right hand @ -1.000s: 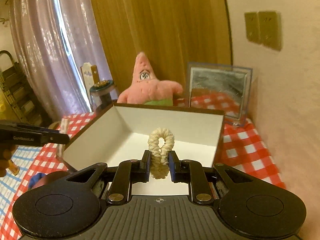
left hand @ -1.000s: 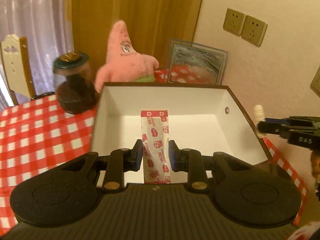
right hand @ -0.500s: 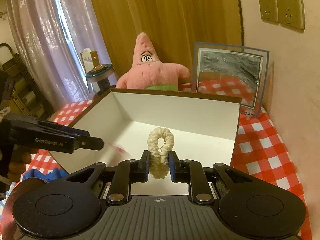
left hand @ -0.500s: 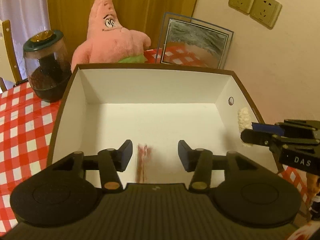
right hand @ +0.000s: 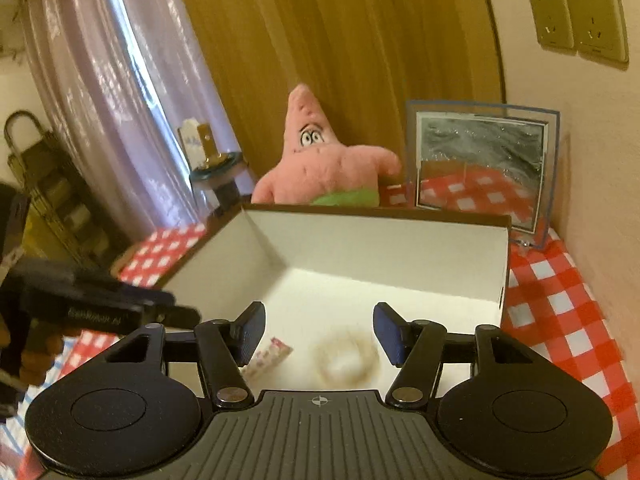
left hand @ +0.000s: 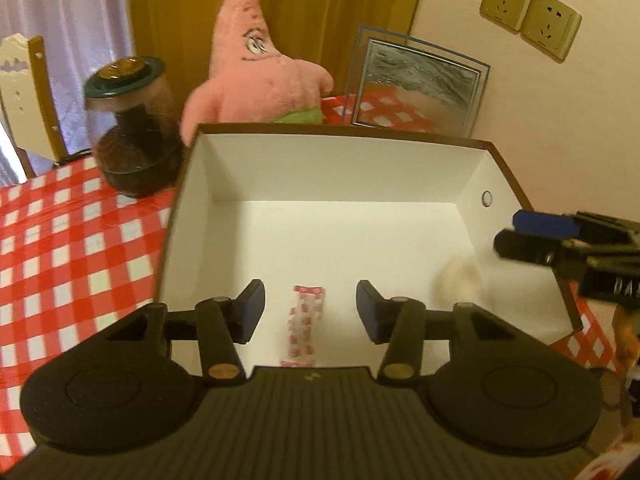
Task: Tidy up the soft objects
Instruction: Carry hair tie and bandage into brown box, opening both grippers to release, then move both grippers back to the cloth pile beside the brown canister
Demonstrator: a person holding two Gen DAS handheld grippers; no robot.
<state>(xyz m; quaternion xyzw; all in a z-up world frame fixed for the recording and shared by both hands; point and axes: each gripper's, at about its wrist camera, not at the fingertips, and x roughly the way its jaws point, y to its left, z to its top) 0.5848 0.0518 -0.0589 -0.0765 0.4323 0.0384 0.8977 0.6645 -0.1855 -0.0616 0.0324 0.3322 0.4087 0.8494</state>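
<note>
A white box with a brown rim (left hand: 344, 132) (right hand: 376, 213) stands on the red checked cloth. On its floor lies a pink printed plaster strip (left hand: 305, 324) (right hand: 266, 358), free below my open left gripper (left hand: 310, 310). A cream scrunchie (right hand: 346, 362) (left hand: 458, 282), blurred, lies loose in the box under my right gripper (right hand: 318, 334), whose jaws are opening with nothing pressed between them. From the left wrist view the right gripper (left hand: 532, 236) reaches in over the box's right wall. The left gripper (right hand: 120, 304) shows at the left of the right wrist view.
A pink star plush (left hand: 260, 76) (right hand: 320, 160) sits behind the box beside a glass picture frame (left hand: 416, 84) (right hand: 480, 168). A dark jar with a green lid (left hand: 132, 128) stands left of the box. A chair and curtains are beyond the table; a wall is close on the right.
The left gripper opened and let the plaster strip drop to the box floor. The right gripper then opened and the scrunchie fell into the box. Both grippers sank closer to the box.
</note>
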